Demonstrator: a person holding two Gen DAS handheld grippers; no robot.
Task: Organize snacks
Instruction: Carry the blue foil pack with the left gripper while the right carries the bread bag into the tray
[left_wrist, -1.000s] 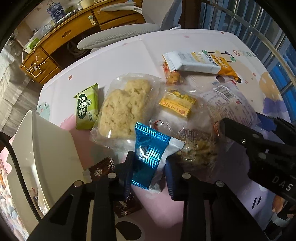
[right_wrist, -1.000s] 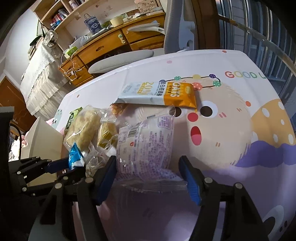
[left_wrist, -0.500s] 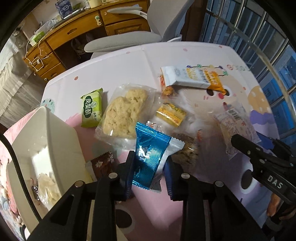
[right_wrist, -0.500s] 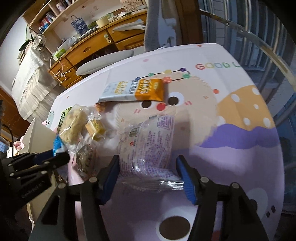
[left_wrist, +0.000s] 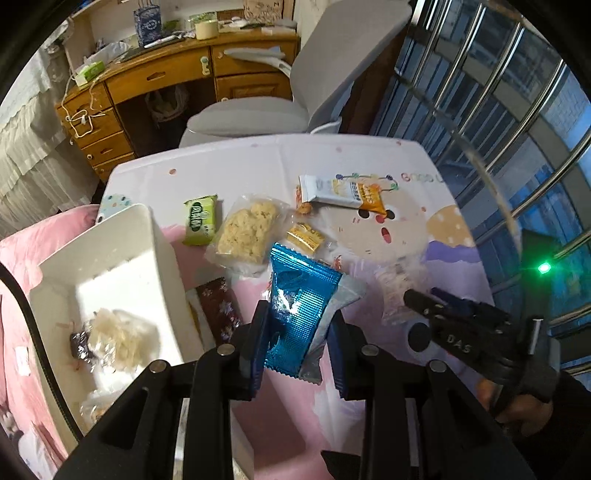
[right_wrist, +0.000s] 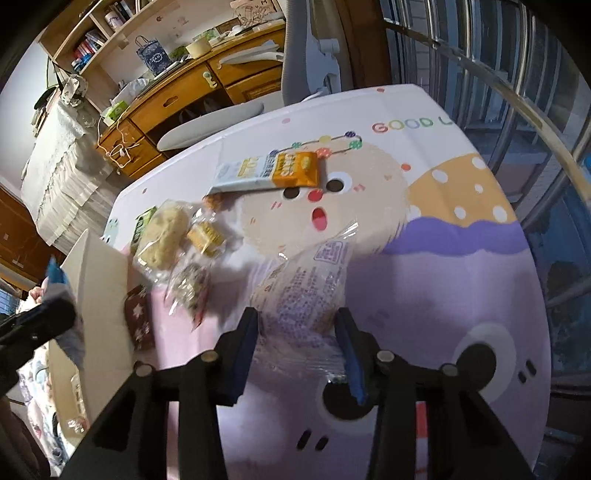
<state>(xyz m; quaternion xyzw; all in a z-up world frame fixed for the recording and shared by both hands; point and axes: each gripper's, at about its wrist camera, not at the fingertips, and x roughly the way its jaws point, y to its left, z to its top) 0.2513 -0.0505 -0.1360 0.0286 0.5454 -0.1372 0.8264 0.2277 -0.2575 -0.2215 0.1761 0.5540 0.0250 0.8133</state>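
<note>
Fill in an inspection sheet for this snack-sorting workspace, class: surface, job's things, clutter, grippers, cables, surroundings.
Surface: table under a cartoon-print cloth.
Job's things: white bin at the table's left edge, a few wrapped snacks already inside; on the cloth lie a green packet, rice cracker bag, small yellow packet, oat bar and brown star-print packet.
Clutter: nothing seen on the table beyond the snacks.
Grippers: left gripper shut on a blue foil packet, held above the cloth; right gripper shut on a clear bag.
Cables: white cord on the desk drawers.
Surroundings: wooden desk, grey chair, barred window.
</note>
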